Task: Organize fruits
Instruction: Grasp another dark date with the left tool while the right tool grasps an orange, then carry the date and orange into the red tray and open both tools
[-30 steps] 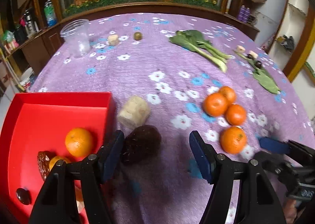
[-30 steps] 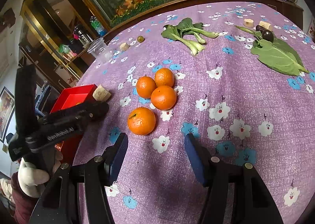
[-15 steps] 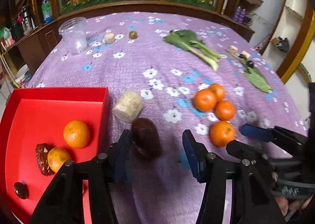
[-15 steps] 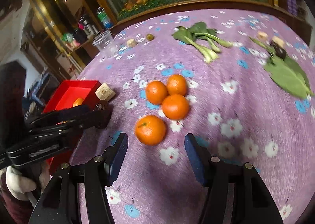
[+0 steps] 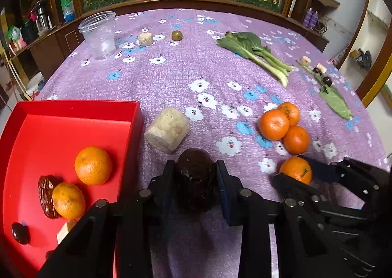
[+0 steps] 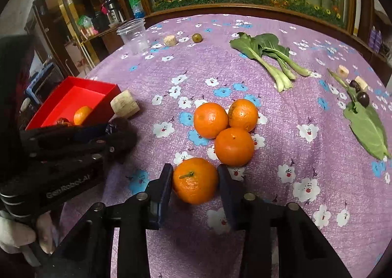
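A: What's nearest in the left wrist view?

B: The left gripper (image 5: 194,181), its two fingers pinching a dark, rough-skinned fruit (image 5: 195,179) from either side. The fruit sits low over the purple floral tablecloth (image 5: 171,75); whether it touches the cloth, I cannot tell.

A: And the other one?

B: The right gripper (image 6: 194,181) has its fingers pressed against both flanks of a mandarin with a green stem (image 6: 195,180), which rests on the cloth.

A: What lies beside the left gripper?

B: To its left, a red tray (image 5: 73,106). Inside are two mandarins, the larger (image 5: 93,165) near the tray's right wall and a smaller one (image 5: 68,200) touching a wrinkled red date (image 5: 45,198). A small dark round fruit (image 5: 20,233) sits in the near left corner.

A: Further out?

B: A pale cut chunk (image 5: 167,129), perhaps corn cob or sugarcane, lies just outside the tray's right wall, just beyond the dark fruit. To the right, three mandarins (image 6: 226,126) cluster together, touching one another, just past the one being gripped.

A: And the far side?

B: A bok choy (image 6: 269,55) lies in the middle right. At the right edge, a large green leaf (image 6: 367,128) with a dark plum-like fruit (image 6: 362,99) at its far tip, and two pale cut pieces (image 6: 343,72) beyond. At the back left, a clear plastic cup (image 5: 98,33) stands upright, with a small pale chunk (image 5: 145,39) and a small green fruit (image 5: 176,35) near it.
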